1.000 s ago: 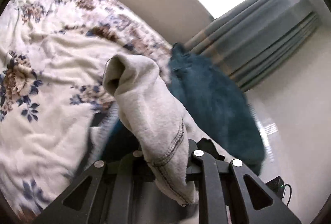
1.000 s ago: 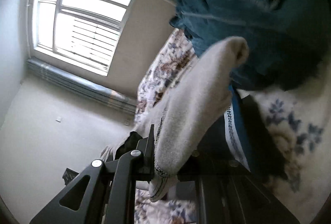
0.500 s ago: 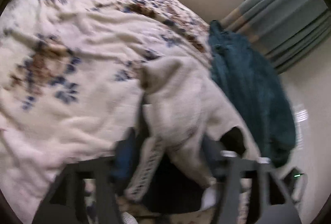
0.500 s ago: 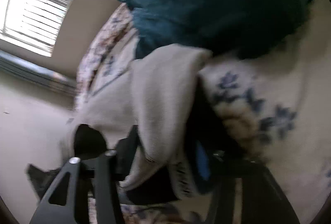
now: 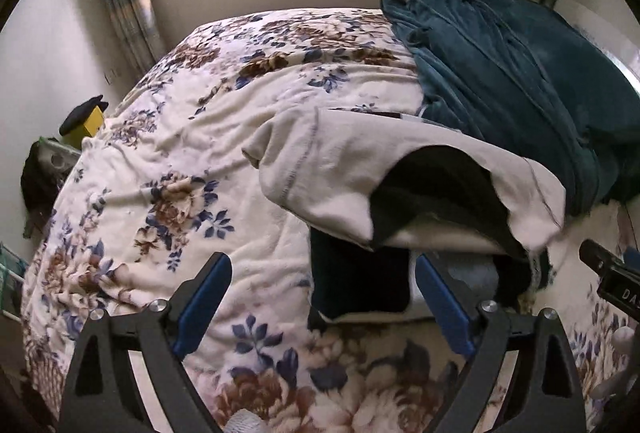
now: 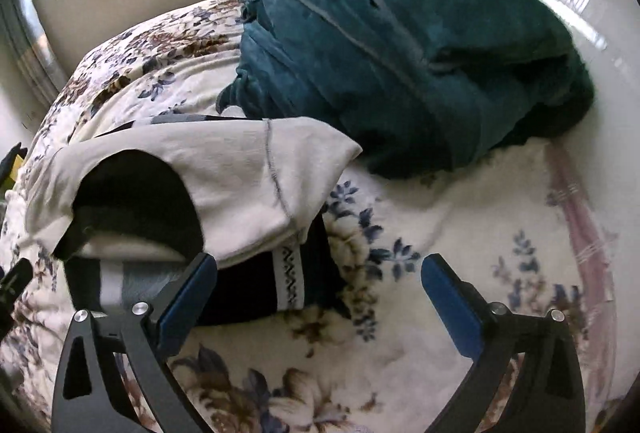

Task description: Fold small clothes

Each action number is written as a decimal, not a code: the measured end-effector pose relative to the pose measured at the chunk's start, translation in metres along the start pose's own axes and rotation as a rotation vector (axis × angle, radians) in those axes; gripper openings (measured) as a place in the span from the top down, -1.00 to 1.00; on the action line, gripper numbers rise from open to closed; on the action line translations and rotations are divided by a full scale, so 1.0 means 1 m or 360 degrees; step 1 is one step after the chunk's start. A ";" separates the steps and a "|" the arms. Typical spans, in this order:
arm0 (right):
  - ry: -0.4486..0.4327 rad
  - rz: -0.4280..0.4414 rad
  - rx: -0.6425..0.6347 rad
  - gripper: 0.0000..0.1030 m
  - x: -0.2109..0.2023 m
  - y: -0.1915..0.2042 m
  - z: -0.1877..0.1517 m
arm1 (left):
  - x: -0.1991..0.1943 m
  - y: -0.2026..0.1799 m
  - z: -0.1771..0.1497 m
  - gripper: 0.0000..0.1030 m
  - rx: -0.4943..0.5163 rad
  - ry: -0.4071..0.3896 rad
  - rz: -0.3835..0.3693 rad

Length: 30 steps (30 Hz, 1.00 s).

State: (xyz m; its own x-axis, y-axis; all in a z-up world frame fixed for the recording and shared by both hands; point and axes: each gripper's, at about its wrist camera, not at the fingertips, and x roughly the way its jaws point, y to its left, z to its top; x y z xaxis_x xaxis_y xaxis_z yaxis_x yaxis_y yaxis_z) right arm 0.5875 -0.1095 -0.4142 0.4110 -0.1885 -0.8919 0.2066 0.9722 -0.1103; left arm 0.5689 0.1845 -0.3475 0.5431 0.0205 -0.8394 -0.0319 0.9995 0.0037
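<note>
A beige small garment (image 5: 360,169) lies draped over a stack of folded dark clothes (image 5: 360,285) on the floral bedspread (image 5: 168,161). In the right wrist view the beige garment (image 6: 224,177) covers the same stack (image 6: 256,293), where a patterned white band shows. My left gripper (image 5: 322,297) is open and empty, just short of the stack's near edge. My right gripper (image 6: 320,287) is open and empty, its left finger beside the stack's right end.
A rumpled teal blanket or robe (image 5: 520,81) lies on the bed behind the stack, also in the right wrist view (image 6: 400,57). A yellow box with a dark cap (image 5: 86,119) stands off the bed's left side. Curtains and a window lie beyond.
Both grippers held the beige garment up a second ago. They laid it over the stack, opened, and drew back toward me.
</note>
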 end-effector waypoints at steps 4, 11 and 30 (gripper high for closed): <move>-0.0040 -0.0028 -0.0027 -1.00 -0.040 0.002 0.000 | -0.025 -0.004 0.000 -0.82 -0.0014 -0.0003 -0.0028; -0.0085 -0.0025 -0.0050 -1.00 -0.113 -0.013 -0.004 | -0.084 -0.007 0.004 -0.82 -0.0045 -0.0050 -0.0022; -0.0364 0.0103 -0.0110 -1.00 -0.385 -0.076 -0.043 | -0.322 -0.008 -0.012 -0.82 -0.0026 -0.0254 -0.0078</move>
State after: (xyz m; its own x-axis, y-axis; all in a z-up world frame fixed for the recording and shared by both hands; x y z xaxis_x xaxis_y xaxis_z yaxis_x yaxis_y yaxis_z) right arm 0.3752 -0.1050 -0.0815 0.6133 -0.1447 -0.7765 0.1154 0.9889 -0.0932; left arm 0.3844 0.1692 -0.0842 0.6705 -0.0235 -0.7415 -0.0151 0.9989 -0.0453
